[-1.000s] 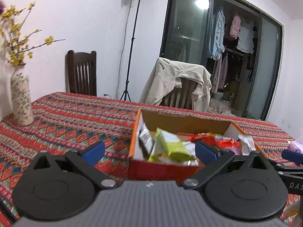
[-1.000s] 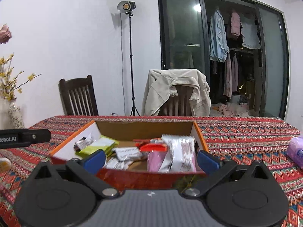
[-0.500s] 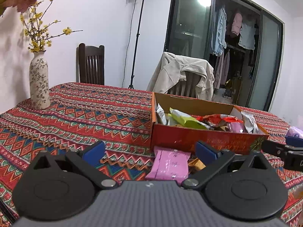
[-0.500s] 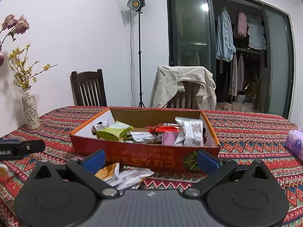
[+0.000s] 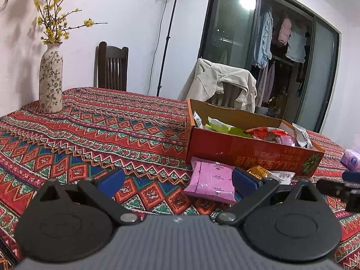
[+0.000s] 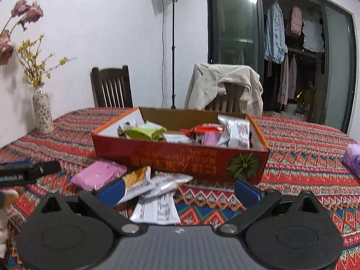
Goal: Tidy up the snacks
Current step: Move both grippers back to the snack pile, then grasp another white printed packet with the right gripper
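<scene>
Left wrist view gives me the table first, covered edge to edge in a red patterned cloth, with two chairs behind it, one draped in a beige jacket. Next down in size is the orange cardboard box, sitting on the cloth right of centre and already holding a jumble of snack packets: I can pick out a green one, a red one and a silver one through the right wrist camera. A flowered vase stands upright at the far left of the table, well apart from the box.

Loose snacks lie on the cloth just in front of the box's near wall. The pink packet is flat on the table, and beside it sit an orange-and-white packet and some silver wrappers, overlapping one another. A white printed packet lies nearest my right tool. A purple pack rests off at the right edge.

My left gripper has its blue fingers spread wide with nothing between them, low over the cloth near the pink packet. My right gripper is likewise spread apart and empty, over the loose pile.
</scene>
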A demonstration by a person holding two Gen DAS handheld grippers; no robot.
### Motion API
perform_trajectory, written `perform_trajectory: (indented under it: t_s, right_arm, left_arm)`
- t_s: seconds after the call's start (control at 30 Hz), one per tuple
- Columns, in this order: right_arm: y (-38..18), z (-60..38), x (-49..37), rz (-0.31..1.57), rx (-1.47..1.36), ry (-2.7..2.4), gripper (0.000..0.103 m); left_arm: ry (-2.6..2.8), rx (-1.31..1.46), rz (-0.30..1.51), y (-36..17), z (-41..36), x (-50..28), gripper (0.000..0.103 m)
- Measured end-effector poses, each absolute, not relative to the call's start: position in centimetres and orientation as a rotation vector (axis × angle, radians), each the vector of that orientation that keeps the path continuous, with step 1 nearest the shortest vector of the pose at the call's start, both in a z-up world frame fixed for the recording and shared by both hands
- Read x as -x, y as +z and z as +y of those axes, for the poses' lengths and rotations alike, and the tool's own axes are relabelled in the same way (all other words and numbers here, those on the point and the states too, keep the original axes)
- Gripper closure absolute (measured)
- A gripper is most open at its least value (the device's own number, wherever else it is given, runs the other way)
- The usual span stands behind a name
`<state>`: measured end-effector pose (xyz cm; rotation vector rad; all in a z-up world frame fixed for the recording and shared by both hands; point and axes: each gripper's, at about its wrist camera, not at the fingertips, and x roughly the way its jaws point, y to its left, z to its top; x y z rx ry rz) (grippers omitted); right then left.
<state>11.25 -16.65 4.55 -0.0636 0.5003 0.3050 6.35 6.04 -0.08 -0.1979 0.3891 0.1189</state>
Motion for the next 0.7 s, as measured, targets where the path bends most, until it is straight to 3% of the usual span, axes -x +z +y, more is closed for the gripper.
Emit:
perform_trajectory:
  t_s: [0.23,0.37,0.7]
  right_arm:
    - [3.9,-15.4,-11.9,0.542,0.079,0.328,0.003]
    - [3.2,-13.8,-13.0,0.594,0.151,0.333,0.011]
    - [-0.2,-12.1,-17.8,0.734,0.132,0.364,0.02]
  left_arm:
    - [0.114,0.227,0.399,-0.4,6.5,-6.4,0.0]
    - [0.11,0.233,0.413,-0.5,6.6,-6.6,0.0]
    - [0.095,0.277,0.443,-0.9,7.2,-7.0,0.0]
